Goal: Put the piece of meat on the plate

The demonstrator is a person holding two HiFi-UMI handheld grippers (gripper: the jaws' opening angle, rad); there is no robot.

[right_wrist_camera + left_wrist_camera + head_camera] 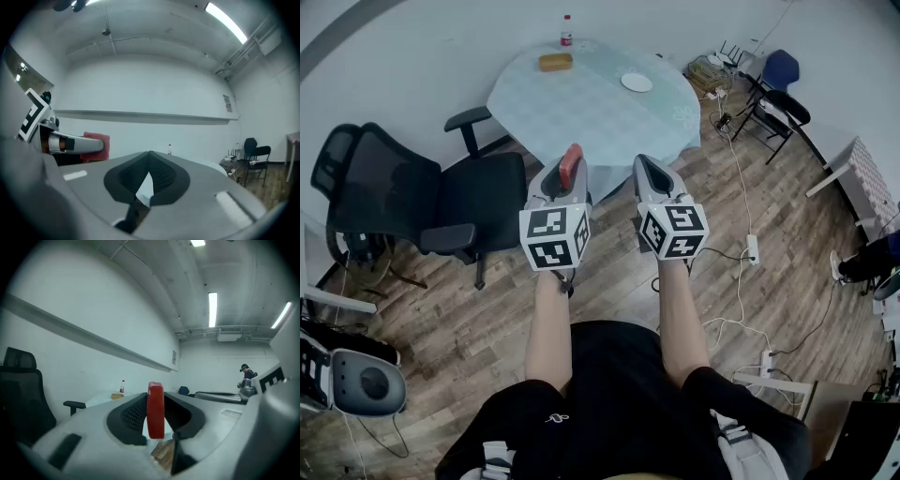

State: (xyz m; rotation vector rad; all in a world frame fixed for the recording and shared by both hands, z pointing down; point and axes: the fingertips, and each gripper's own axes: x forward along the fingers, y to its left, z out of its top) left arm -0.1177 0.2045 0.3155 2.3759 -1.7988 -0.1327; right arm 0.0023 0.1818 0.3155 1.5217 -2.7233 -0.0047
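Note:
The piece of meat (pixel 571 165) is a flat red slab that stands on edge between the jaws of my left gripper (pixel 569 173), which is shut on it. In the left gripper view the meat (pixel 155 409) fills the gap between the dark pads. My right gripper (pixel 649 170) is held level beside the left, shut, with nothing in it. Its tips meet in the right gripper view (pixel 150 153), where the meat (pixel 97 145) shows at the left. The white plate (pixel 637 82) lies on the round table (pixel 591 117) ahead, at its far right part, well beyond both grippers.
A brown loaf-like block (pixel 555 62) and a small bottle (pixel 566 32) stand at the table's far edge. A black office chair (pixel 427 202) is to the left, folding chairs (pixel 776 89) at the back right. Cables and a power strip (pixel 751 248) lie on the wooden floor.

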